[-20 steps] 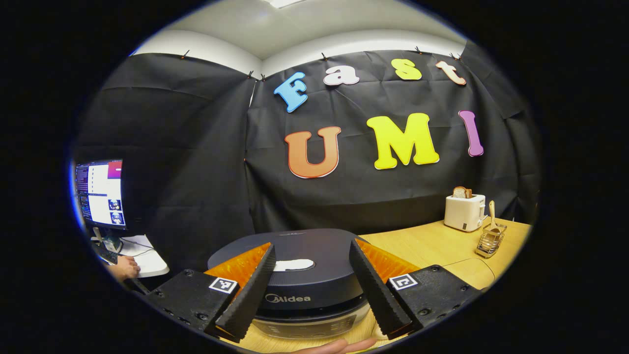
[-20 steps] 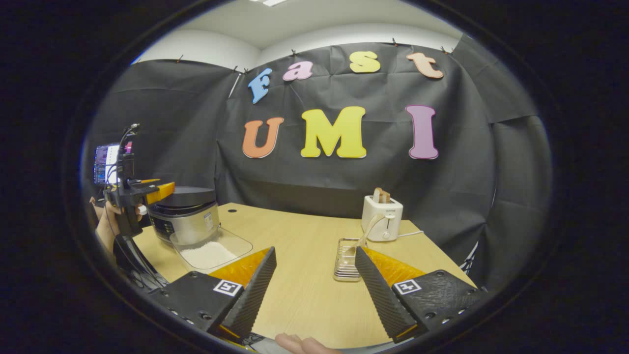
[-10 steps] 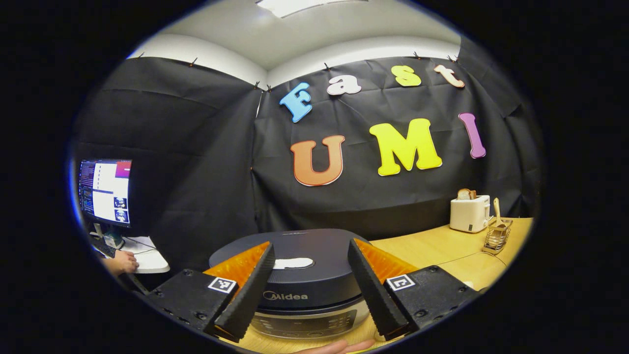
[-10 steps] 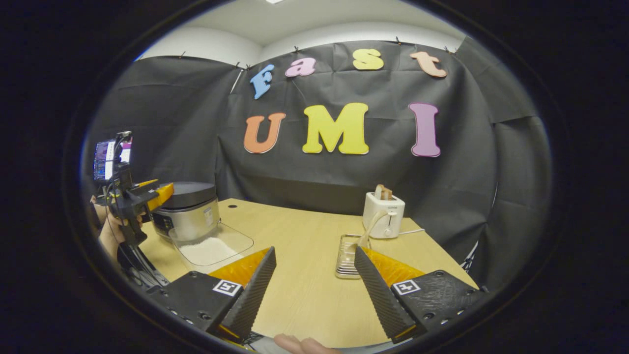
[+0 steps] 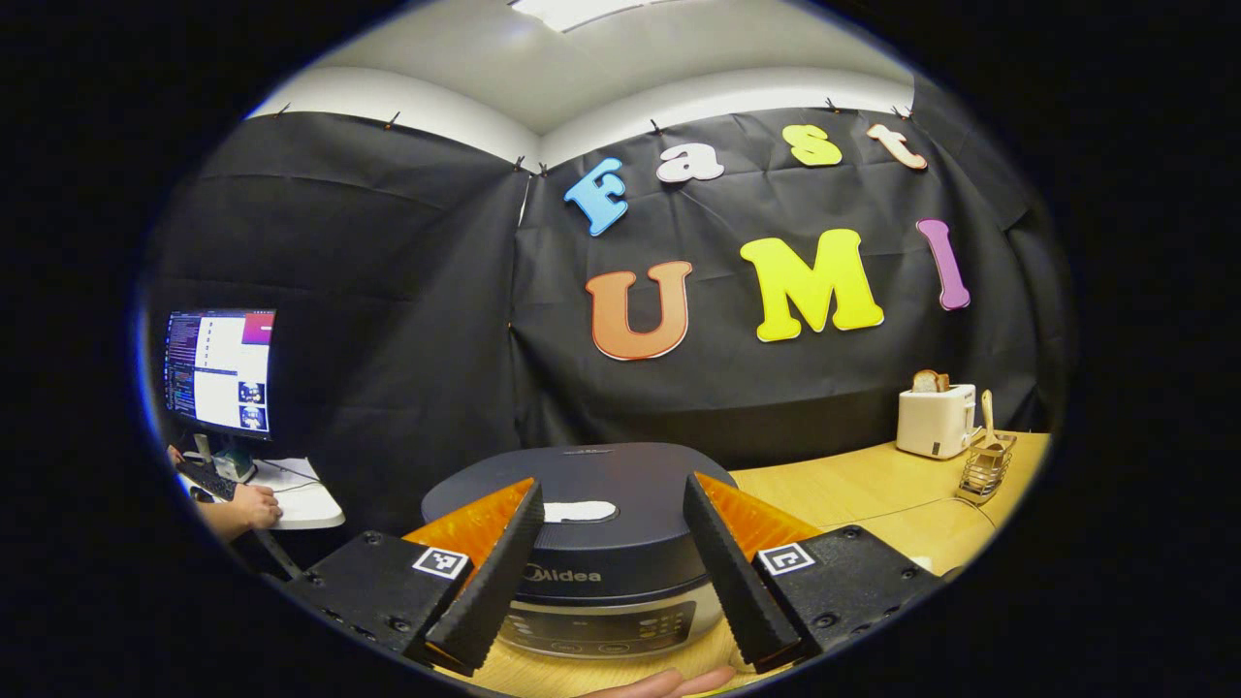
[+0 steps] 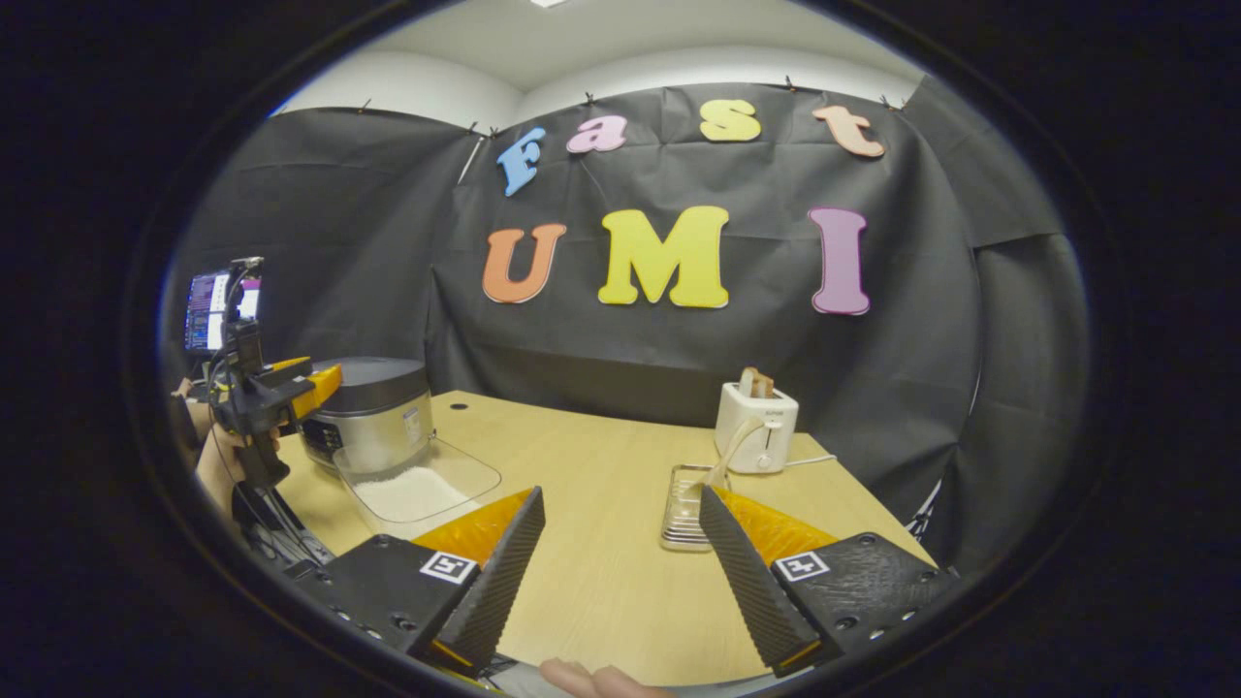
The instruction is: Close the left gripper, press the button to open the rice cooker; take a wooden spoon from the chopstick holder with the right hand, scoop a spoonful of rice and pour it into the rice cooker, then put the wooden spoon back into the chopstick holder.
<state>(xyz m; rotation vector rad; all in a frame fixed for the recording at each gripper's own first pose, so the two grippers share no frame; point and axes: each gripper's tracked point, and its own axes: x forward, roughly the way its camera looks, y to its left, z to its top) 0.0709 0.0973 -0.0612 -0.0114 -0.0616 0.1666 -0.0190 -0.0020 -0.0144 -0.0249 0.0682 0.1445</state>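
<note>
One rice cooker (image 5: 591,543) stands at the left end of the bench (image 6: 601,582), lid down; its front reads "Midea". In the left gripper view the left gripper (image 5: 611,572) hangs just in front of the cooker with its fingers spread apart and nothing between them, the lid's pale button (image 5: 579,511) showing in the gap. In the right gripper view that same gripper, held by a hand (image 6: 218,465), sits beside the cooker's front.

One clear container of rice (image 6: 417,490) lies on the bench touching the cooker's base, on its right side as the right gripper view shows it.

One chopstick holder (image 6: 685,509), a wire basket, stands toward the right end of the bench with one wooden spoon (image 6: 725,456) leaning in it, handle up. Just behind it is one white toaster (image 6: 756,427) with bread in its slot; its label is too small to read.

The right gripper (image 6: 620,572) hovers over the bench's near edge, fingers spread, empty.

One monitor (image 5: 220,373) glows off the bench's left end.
</note>
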